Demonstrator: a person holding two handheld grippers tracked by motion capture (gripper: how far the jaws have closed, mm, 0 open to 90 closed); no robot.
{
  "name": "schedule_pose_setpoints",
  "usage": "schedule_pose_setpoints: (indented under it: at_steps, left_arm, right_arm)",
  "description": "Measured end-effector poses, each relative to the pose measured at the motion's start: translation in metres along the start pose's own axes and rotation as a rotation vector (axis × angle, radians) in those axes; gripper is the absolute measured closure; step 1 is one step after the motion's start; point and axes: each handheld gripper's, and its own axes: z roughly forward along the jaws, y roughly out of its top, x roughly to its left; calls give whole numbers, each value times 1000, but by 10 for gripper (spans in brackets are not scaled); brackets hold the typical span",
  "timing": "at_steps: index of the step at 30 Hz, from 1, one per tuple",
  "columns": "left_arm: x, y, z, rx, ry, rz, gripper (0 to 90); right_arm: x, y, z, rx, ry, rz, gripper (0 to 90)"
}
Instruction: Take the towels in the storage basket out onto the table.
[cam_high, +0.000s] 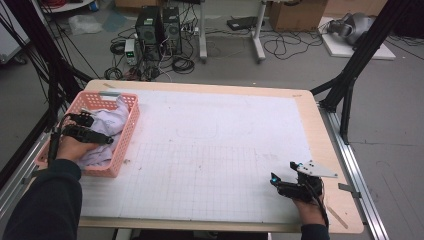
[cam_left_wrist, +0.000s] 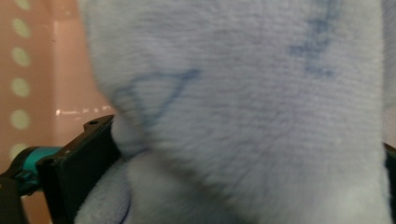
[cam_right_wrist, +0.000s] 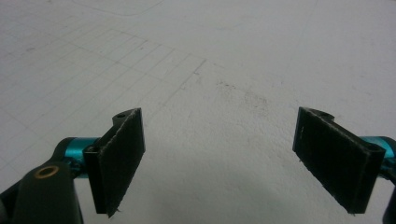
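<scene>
From the high view I have my left gripper (cam_high: 95, 131) inside the pink basket (cam_high: 127, 131) at about nine o'clock on the table (cam_high: 320, 145), its nose pointing toward three o'clock across the basket. The basket holds a pale lavender cloth (cam_high: 112, 122), bunched up, its longer run lying from the near end of the basket toward the far right corner, where one fold rises over the rim. In the left gripper view the cloth (cam_left_wrist: 243, 116) sits right against the lens between the jaws, with the basket wall (cam_left_wrist: 42, 70) behind at the left; I believe the jaws are clamped on the cloth, though only the left jaw shows clearly and the other is buried. Nothing else lies in the basket that I can make out.

My right gripper (cam_high: 285, 180) rests at about five o'clock, well apart from the basket, pointing toward ten o'clock. In its own view the right gripper (cam_right_wrist: 219, 158) stands spread wide over the bare white grid mat (cam_right_wrist: 187, 70).
</scene>
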Motion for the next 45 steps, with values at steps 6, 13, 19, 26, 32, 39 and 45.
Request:
schedule_pose_setpoints:
  at_steps: [6,13,19,26,32,39,45]
  left_arm:
    - [-2,1,3,38,-29,-34,18]
    - [-2,1,-2,46,-61,-25,126]
    - [-3,1,-8,5,-90,-24,460]
    - [0,2,-15,-39,-85,-101,547]
    - [8,-2,-35,-234,-133,-168,564]
    - [14,-10,-54,-444,-195,-193,564]
    - [15,-12,-63,-543,-208,-199,564]
  right_arm:
    - [0,1,1,1,2,-4,155]
    - [0,1,-1,-3,-4,0,155]
    - [0,1,-1,1,-8,3,155]
    - [-3,0,-4,-2,-18,12,155]
    - [-5,0,-6,-9,-21,24,156]
    - [-3,0,-6,-21,-8,22,155]
    - [-3,0,-5,-21,-9,23,156]
